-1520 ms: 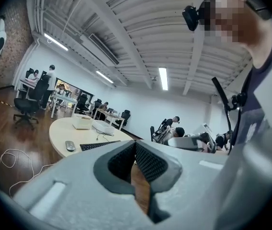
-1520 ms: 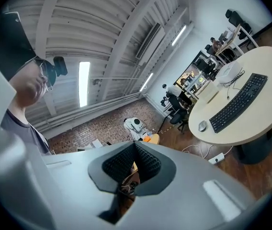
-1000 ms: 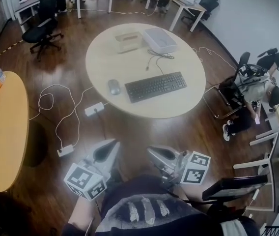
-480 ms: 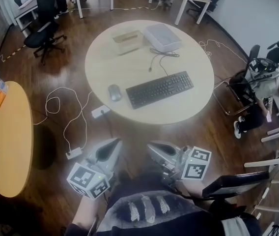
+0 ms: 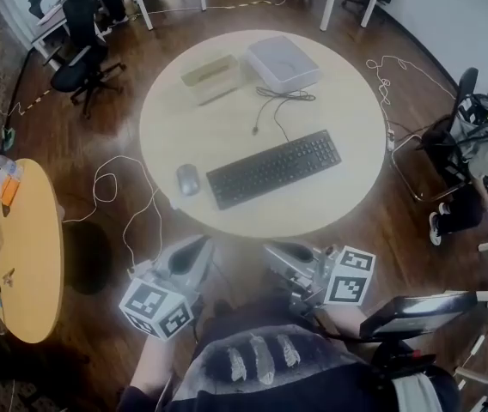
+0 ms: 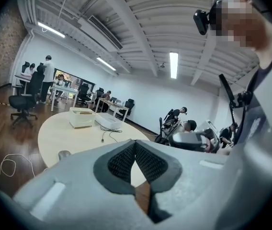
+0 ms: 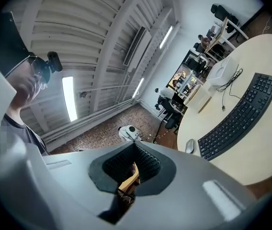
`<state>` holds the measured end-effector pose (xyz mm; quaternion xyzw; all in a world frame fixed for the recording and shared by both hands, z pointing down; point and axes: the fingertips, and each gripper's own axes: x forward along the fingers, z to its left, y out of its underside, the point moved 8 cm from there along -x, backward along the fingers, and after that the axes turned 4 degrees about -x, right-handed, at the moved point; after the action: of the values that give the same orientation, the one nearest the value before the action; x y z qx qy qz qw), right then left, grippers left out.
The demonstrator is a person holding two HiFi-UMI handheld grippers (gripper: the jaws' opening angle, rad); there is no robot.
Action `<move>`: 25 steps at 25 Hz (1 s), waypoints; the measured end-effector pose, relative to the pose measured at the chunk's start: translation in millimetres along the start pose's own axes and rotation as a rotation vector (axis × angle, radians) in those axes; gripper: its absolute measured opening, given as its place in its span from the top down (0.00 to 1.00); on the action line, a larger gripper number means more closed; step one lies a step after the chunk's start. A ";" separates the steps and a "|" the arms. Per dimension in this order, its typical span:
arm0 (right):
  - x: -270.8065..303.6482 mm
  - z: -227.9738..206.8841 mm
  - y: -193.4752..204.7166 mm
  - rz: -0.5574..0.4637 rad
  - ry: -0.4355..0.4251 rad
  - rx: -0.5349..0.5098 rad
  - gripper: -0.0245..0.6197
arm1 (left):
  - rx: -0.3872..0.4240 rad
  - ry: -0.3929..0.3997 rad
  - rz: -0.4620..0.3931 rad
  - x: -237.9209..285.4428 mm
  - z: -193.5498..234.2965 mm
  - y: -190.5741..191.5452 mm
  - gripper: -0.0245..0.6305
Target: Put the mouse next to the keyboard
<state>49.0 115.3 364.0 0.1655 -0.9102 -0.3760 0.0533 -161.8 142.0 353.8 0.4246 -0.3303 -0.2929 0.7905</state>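
1. Mouse [image 5: 188,179]: grey, on the round table [image 5: 165,118], near the left end of the keyboard [image 5: 274,168], not touching it.
2. Left gripper [image 5: 194,249]: jaws together, empty, off the table's near edge.
3. Right gripper [image 5: 271,251]: jaws together, empty.

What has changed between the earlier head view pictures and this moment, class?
The person has moved toward the round table, so the left hand-held gripper and right hand-held gripper are nearer its edge. Nothing was grasped or released. Both stay shut and empty; the mouse still lies left of the keyboard in the head view.
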 end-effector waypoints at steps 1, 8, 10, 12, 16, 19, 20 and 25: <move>-4.6 -7.0 -6.9 0.002 -0.006 0.000 0.96 | 0.003 -0.015 0.003 8.7 -1.2 -1.7 0.97; -24.9 -57.4 -41.0 0.035 -0.052 0.029 0.96 | 0.014 -0.058 0.016 63.0 -20.6 -10.2 0.97; -29.6 -64.1 -49.8 0.035 -0.046 0.037 0.96 | 0.031 -0.038 0.026 73.6 -28.0 -12.8 0.97; -36.1 -68.5 -56.4 0.027 -0.034 0.032 0.96 | 0.057 -0.015 0.045 81.6 -33.8 -13.8 0.97; -51.8 -77.2 -63.9 -0.014 -0.022 0.055 0.96 | 0.060 -0.016 0.069 93.1 -36.5 -16.2 0.97; -58.2 -79.8 -67.6 -0.035 -0.016 0.083 0.96 | 0.071 -0.026 0.096 98.2 -31.2 -20.5 0.97; -60.2 -80.0 -68.8 -0.038 -0.013 0.088 0.96 | 0.079 -0.029 0.105 99.7 -28.8 -21.6 0.97; -63.9 -90.3 -73.5 -0.056 0.053 0.077 0.96 | 0.133 -0.018 0.127 117.0 -3.2 -26.7 0.97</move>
<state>148.2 28.2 378.4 0.2028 -0.9172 -0.3374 0.0606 -92.8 44.1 361.4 0.4517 -0.3825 -0.2234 0.7744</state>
